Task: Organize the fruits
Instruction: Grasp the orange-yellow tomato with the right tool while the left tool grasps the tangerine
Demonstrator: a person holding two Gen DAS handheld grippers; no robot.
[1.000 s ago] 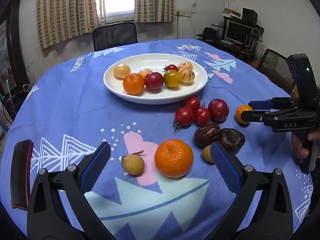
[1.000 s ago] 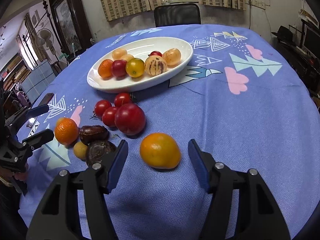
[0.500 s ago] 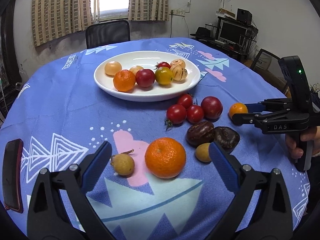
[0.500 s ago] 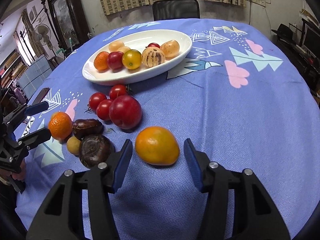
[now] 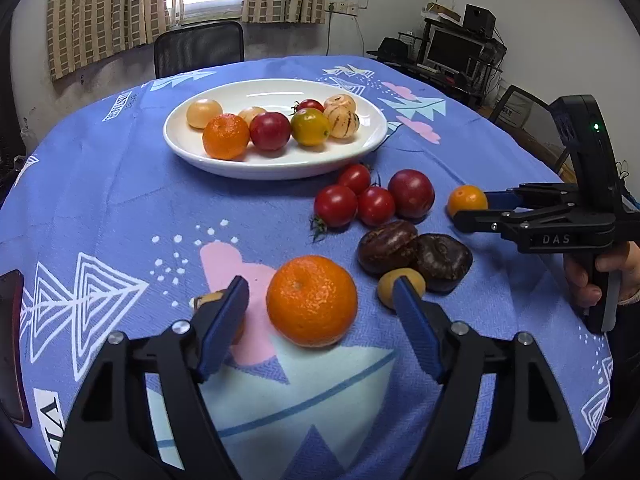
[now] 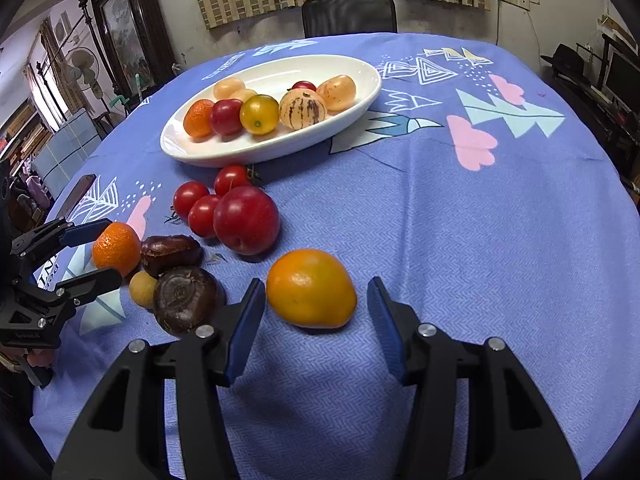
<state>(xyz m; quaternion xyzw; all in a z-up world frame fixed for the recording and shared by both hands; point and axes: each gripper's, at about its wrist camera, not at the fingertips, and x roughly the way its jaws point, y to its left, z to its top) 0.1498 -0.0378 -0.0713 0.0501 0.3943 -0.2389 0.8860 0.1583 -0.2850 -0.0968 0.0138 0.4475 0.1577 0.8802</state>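
A white oval plate (image 5: 276, 168) (image 6: 256, 152) holds several fruits at the table's middle. In front of it lie three cherry tomatoes (image 5: 354, 200), a red plum (image 5: 411, 193) and two dark brown fruits (image 5: 412, 252). My left gripper (image 5: 320, 292) (image 6: 110, 251) is open, its fingers on either side of a mandarin (image 5: 312, 300) (image 6: 116, 248) with gaps showing. My right gripper (image 6: 316, 286) (image 5: 474, 208) is open around an orange-yellow fruit (image 6: 311, 288) (image 5: 467, 200). A small tan fruit (image 5: 208, 300) is mostly hidden behind my left finger.
A small yellow fruit (image 5: 390, 286) sits against the dark fruits beside my left gripper's right finger. A dark phone (image 5: 10, 344) lies at the table's left edge. A black chair (image 5: 199, 46) stands behind the table. A person's hand (image 5: 588, 276) holds the right gripper.
Both grippers have moved forward and lower. The left fingers now flank the mandarin and stand closer together. The right fingers have come in on both sides of the orange-yellow fruit.
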